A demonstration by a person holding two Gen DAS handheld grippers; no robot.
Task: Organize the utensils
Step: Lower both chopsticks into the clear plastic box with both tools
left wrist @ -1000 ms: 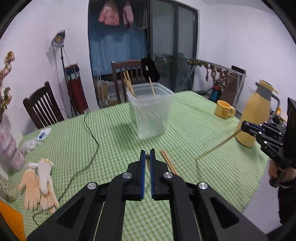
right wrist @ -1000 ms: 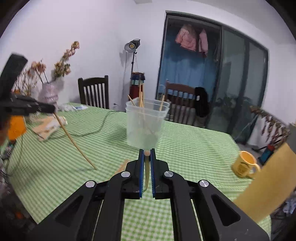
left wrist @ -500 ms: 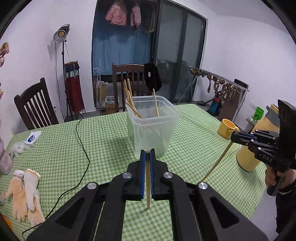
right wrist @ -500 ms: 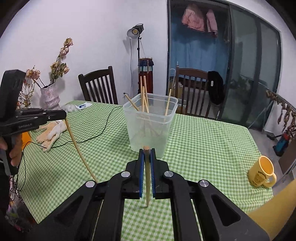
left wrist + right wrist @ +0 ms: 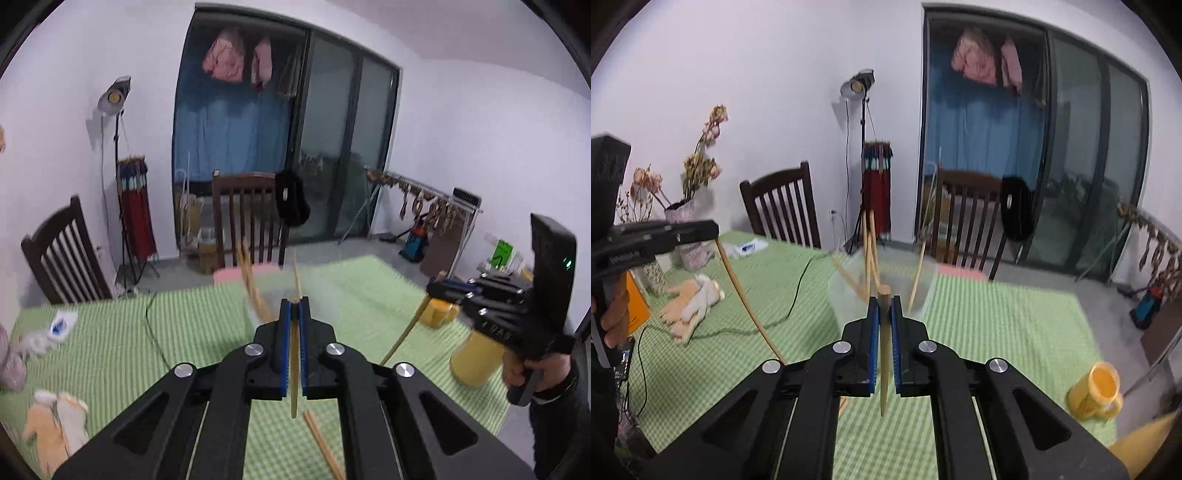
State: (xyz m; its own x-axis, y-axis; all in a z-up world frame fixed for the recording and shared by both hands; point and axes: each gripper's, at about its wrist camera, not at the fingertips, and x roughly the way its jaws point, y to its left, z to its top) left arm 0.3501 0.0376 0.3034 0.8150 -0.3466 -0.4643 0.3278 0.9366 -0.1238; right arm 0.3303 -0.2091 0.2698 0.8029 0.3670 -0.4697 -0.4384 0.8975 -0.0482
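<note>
1. Two grippers up over the table, and each has a chopstick! The left gripper (image 5: 294,308) has its blue ribbed pads clamped flat on a slim wooden chopstick (image 5: 294,369), which hangs almost straight down between the black jaws, tapered tip free in the air.
2. Right gripper (image 5: 885,304), same picture: jaws pressed together on a second chopstick (image 5: 884,354), blunt butt poking just above the pads, thin point dangling below.
3. Dead ahead of both sits the clear plastic tub (image 5: 923,295), square-walled and blurred, with several pale sticks (image 5: 870,254) leaning inside it at angles.
4. Down on the green-and-white checked tablecloth (image 5: 184,332), a loose pair of chopsticks (image 5: 323,445) lies side by side, just below the left gripper.
5. Off to the side: a glossy yellow mug (image 5: 1097,391), a tall yellow jug (image 5: 474,363) and knitted work gloves (image 5: 55,421) lying limp near the table's edge.
6. A thin black cable (image 5: 798,291) snakes across the cloth.
</note>
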